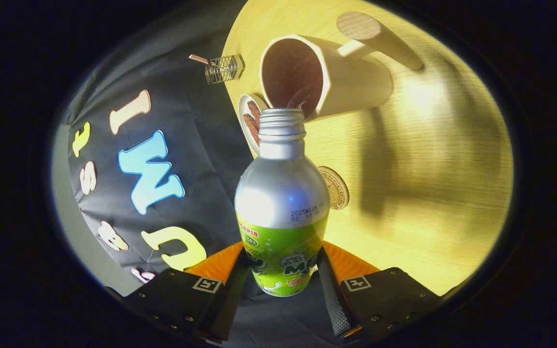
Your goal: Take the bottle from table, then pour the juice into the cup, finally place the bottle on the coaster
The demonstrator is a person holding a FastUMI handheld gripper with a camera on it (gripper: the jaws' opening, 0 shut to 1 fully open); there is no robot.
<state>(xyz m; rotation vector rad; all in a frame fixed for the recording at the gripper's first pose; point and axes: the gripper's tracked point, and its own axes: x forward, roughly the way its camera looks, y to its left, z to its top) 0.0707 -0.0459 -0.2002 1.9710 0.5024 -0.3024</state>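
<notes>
The gripper has its two fingers squeezed on the low, green part of the bottle, one on each side. The bottle sits between them and is tipped over, so its open top points at the cup just ahead. The cap is off. The top of the bottle is right by the rim of the cup, and the cup has a dark inside, so how full it is cannot be told.

The hold is near the bottom of a smooth, round bottle, so it could slip or turn in the fingers if the tip gets steeper. If the top drifts off the rim, juice could land on the wooden table. Tipping too fast could make the juice splash out.

A round coaster lies on the table beside the bottle. A small plate with brown bits is near the cup, and a spill could wet it
</notes>
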